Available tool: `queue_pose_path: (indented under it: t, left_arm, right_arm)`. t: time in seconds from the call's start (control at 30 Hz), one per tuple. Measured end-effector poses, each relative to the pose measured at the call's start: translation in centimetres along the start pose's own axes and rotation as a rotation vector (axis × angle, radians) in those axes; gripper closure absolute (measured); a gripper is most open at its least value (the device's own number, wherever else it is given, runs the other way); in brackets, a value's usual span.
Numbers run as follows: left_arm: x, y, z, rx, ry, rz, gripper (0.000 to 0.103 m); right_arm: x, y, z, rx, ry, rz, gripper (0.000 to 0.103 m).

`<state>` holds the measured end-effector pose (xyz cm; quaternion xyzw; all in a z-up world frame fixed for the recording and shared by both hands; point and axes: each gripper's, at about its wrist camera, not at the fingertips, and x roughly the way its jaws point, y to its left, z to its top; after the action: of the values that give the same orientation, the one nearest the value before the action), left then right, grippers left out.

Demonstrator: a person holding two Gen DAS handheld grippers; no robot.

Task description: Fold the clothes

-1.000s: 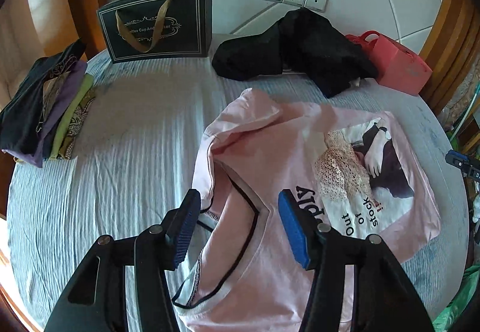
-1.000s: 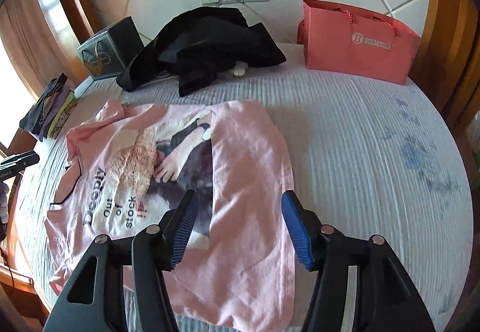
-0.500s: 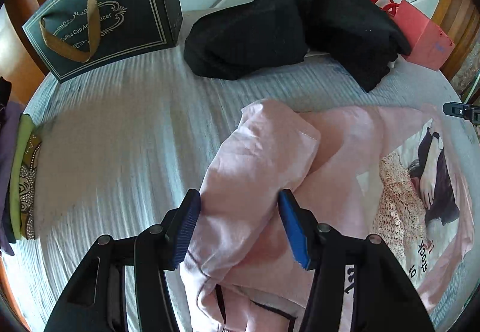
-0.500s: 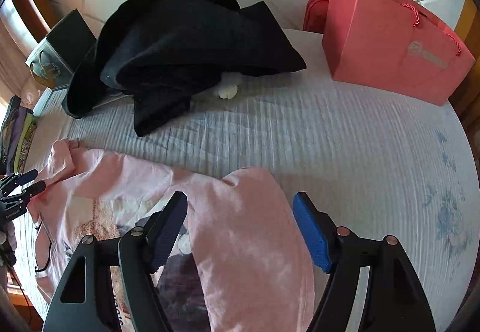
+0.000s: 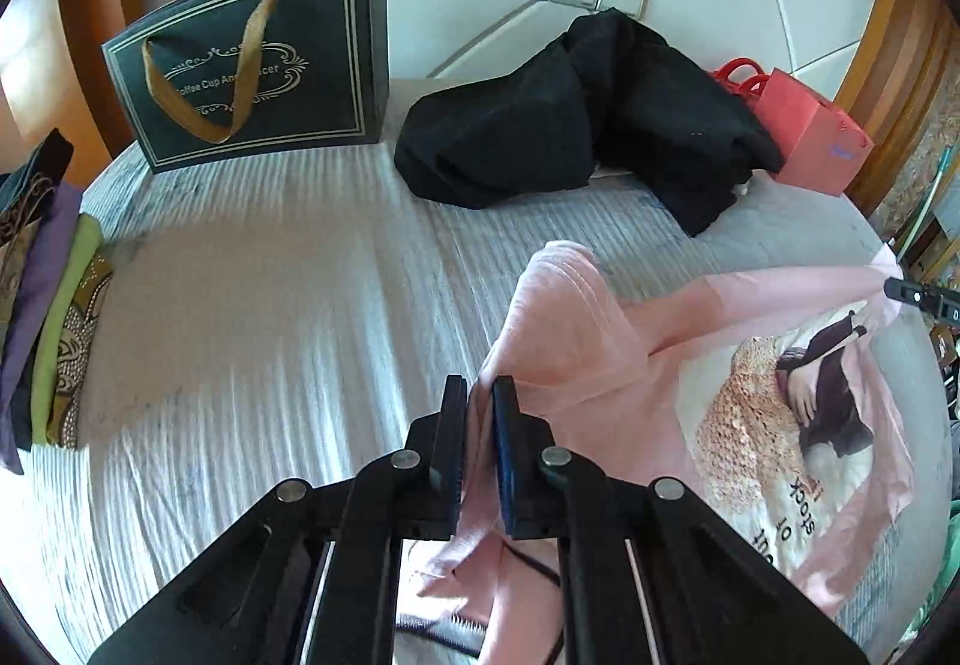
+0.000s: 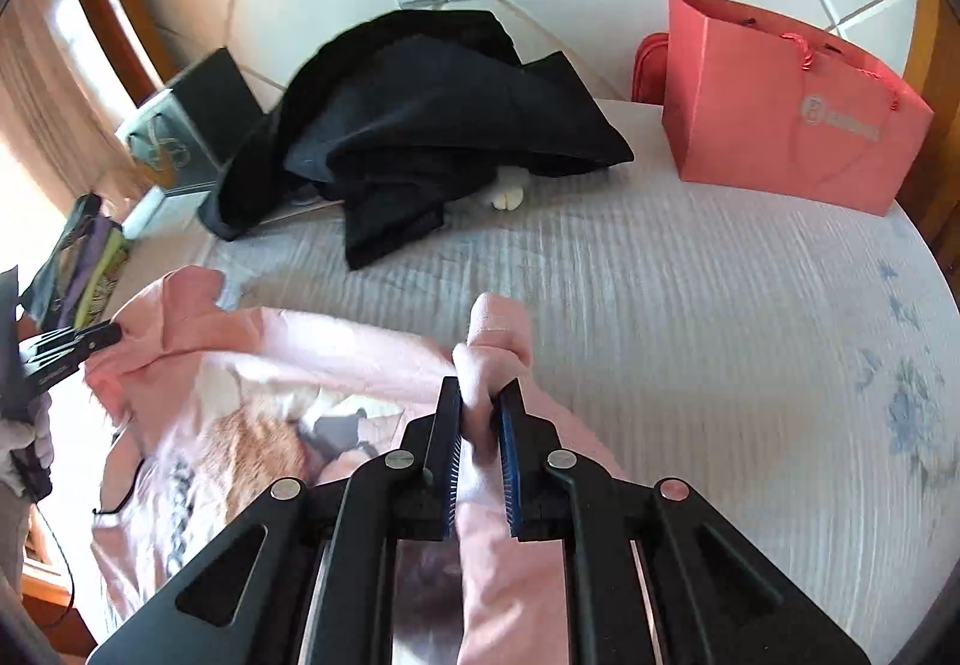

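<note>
Having just clamped both the left gripper [image 5: 479, 395] and right gripper [image 6: 480, 398] onto the pink shirt [image 5: 600, 353], we judged folding barely begun, with the black clothes [image 6: 420, 125] untouched.

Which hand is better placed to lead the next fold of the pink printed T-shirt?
Neither clearly: left tongs and right tongs have both just closed on opposite bunched ends of the pink printed T-shirt.

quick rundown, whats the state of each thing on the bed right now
pink t-shirt: print up, far edge bunched, pinched at both ends
left gripper: jaws just closed on shirt
right gripper: jaws just closed on shirt
black garment: crumpled heap, unfolded
dark gift bag: upright
red paper bag: upright
clothes stack: folded
</note>
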<state>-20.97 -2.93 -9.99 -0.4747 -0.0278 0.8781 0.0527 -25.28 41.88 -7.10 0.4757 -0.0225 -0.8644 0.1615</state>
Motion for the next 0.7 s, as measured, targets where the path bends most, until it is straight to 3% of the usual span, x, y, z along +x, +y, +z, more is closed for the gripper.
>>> queue_pose_path:
  t: [0.1,0.2,0.3,0.33,0.4,0.47,0.53,0.7]
  left_arm:
    - [-0.8,0.5,-2.8,-0.007,0.046,0.000,0.095]
    - [-0.3,0.9,-5.9,-0.031,0.133,0.009,0.094]
    - [-0.6,1.0,-8.2,-0.063,0.175,0.014,0.084]
    - [-1.0,0.9,-8.5,-0.071,0.171,0.008,0.081]
    - [-2.1,0.1,-8.5,-0.070,0.141,-0.009,0.055]
    - [-3.2,-1.0,-7.9,-0.055,0.094,-0.020,0.045]
    - [-3.7,-2.3,-7.0,-0.039,0.060,-0.015,0.044]
    - [-1.7,-4.5,-5.1,-0.041,0.054,0.001,0.044]
  right_arm:
    - [-2.3,0.2,-5.5,-0.018,0.098,0.048,0.092]
    - [-1.7,-0.3,-11.1,-0.018,0.249,0.027,0.092]
    - [-2.0,-1.8,-14.4,0.071,0.276,-0.006,0.090]
    - [-2.3,-2.4,-14.9,0.104,0.262,-0.008,0.090]
    - [-3.3,-2.9,-14.7,0.134,0.216,-0.010,0.086]
    - [-4.2,-2.9,-13.8,0.137,0.172,-0.020,0.066]
    - [-4.9,-2.5,-12.7,0.133,0.136,-0.026,0.061]
    - [-4.5,-1.2,-10.0,0.111,0.081,-0.030,0.061]
